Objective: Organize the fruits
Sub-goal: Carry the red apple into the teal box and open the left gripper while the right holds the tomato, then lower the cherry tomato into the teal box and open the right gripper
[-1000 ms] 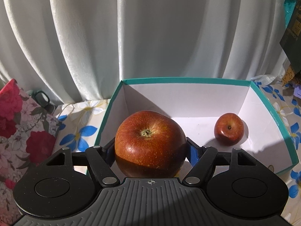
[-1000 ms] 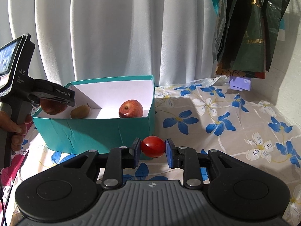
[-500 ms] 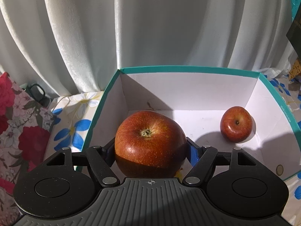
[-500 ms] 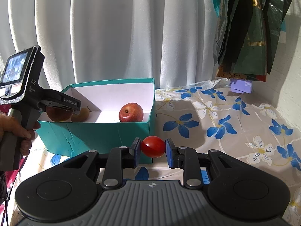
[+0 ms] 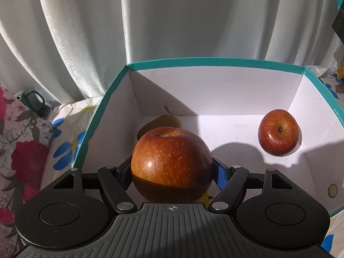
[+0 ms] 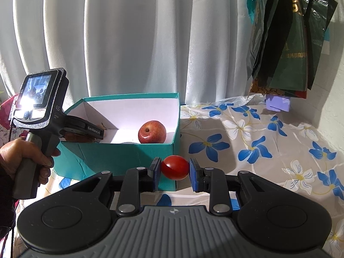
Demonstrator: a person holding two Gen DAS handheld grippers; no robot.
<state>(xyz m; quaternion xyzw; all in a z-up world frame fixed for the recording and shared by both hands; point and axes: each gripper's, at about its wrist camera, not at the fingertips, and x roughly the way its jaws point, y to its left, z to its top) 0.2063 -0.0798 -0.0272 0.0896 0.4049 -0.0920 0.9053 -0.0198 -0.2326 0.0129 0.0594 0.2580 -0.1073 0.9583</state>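
The left gripper [image 5: 172,172] is clamped on a large red-orange apple [image 5: 171,163], pads pressed to both flanks; the fruit is carried inside the mouth of the teal cardboard box with white interior [image 5: 215,61], above its floor and near its left wall. Whether the apple touches the floor cannot be told, since its underside is hidden by the gripper body. In the right wrist view the same gripper [image 6: 94,132] is seen reaching over the box's left rim, held by a person's hand [image 6: 23,157].

The right gripper [image 6: 175,167] is closed narrowly on a small red oval tomato [image 6: 175,167], held outside the box, in front of its near right corner, above the blue-flowered tablecloth [image 6: 258,150].

Already in the box: a smaller red apple [image 5: 278,132] by the right wall, and a brownish fruit [image 5: 160,124], mostly hidden behind the held apple, type not determinable. A yellowish item just below the held apple is glimpsed only.

Judgement: task partly done. Two fruits at least are placed; the large apple is at the point of release but not yet let go; the tomato remains to be brought in. No other loose fruit is seen on the cloth.
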